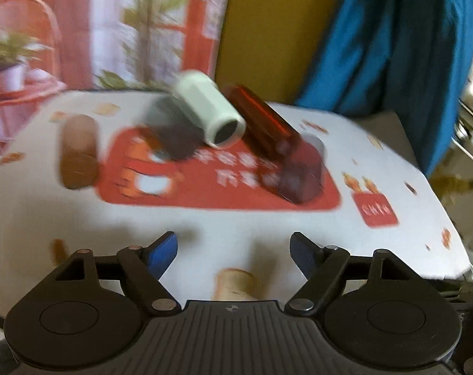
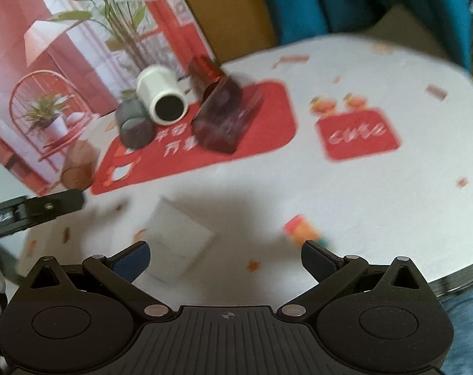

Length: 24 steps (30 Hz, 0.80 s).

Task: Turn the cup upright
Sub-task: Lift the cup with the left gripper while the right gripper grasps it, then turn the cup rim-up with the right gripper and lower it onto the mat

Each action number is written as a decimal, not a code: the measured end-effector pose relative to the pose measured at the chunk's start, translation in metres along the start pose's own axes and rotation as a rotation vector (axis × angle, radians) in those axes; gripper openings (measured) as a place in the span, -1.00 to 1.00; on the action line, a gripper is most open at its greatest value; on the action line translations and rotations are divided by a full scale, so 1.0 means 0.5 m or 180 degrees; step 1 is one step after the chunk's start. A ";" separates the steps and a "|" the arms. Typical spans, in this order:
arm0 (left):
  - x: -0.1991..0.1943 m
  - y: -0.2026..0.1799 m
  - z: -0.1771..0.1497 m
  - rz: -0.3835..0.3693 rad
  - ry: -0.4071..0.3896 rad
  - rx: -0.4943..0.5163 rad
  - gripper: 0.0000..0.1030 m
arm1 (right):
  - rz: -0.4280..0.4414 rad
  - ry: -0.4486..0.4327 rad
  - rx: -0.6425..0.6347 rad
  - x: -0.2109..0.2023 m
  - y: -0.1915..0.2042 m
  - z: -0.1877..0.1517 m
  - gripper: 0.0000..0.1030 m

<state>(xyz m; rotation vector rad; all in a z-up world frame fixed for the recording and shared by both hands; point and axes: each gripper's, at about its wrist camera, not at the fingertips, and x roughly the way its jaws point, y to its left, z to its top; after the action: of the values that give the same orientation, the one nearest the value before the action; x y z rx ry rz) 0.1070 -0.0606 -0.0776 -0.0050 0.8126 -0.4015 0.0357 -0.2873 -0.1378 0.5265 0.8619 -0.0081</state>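
Pale green cup (image 1: 210, 113) lying on its side, far from both tools.
Left gripper (image 1: 233, 250) and right gripper (image 2: 225, 257) gape wide, empty, well short of it.

"Cute" on tablecloth's (image 2: 392, 72) red patch (image 2: 358, 133)

Pale green cup (image 1: 209, 114), red mat (image 1: 224, 184), white printed tablecloth (image 1: 392, 162).

Pale cup (image 1: 209, 113) (image 2: 162, 99) lying on its side, dark open mouth facing the cameras, propped on a grey cup (image 2: 133, 123).
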 end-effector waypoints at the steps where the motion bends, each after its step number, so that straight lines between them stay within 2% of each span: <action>1: -0.011 0.007 -0.002 0.0093 -0.0056 -0.0004 0.58 | 0.0073 0.0112 0.0102 0.015 -0.002 0.005 0.99; 3: -0.031 0.022 -0.007 0.0316 -0.0148 -0.0006 0.59 | 0.0181 0.0340 0.0356 0.043 -0.006 0.012 0.93; 4: -0.038 0.031 -0.010 0.0398 -0.0170 -0.0031 0.59 | 0.0229 0.0447 0.0512 0.060 -0.008 0.017 0.82; 6: -0.048 0.054 -0.012 0.0478 -0.0163 -0.0149 0.59 | 0.0303 0.0550 0.0698 0.084 -0.001 0.022 0.71; 8: -0.050 0.079 -0.014 0.0494 -0.0149 -0.0282 0.59 | 0.0299 0.0581 0.0774 0.106 0.011 0.030 0.60; 9: -0.051 0.090 -0.016 0.0495 -0.0138 -0.0352 0.59 | 0.0274 0.0580 0.0767 0.115 0.017 0.033 0.47; 11: -0.052 0.106 -0.020 0.0504 -0.0125 -0.0434 0.59 | 0.0225 0.0535 0.0727 0.128 0.027 0.037 0.39; 13: -0.051 0.117 -0.020 0.0515 -0.0118 -0.0483 0.59 | 0.0193 0.0519 0.0652 0.135 0.035 0.040 0.11; 20: -0.034 0.140 -0.040 0.0481 -0.0023 -0.0587 0.60 | 0.0131 0.0395 0.0314 0.127 0.054 0.028 0.10; 24: -0.035 0.145 -0.051 0.0510 0.0012 -0.0619 0.60 | -0.0169 0.0084 -0.0379 0.101 0.093 0.033 0.10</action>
<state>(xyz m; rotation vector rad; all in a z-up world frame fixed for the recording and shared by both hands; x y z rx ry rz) 0.1034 0.0163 -0.0942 -0.1194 0.8467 -0.1702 0.0910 -0.2441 -0.1451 0.3928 0.8960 0.0018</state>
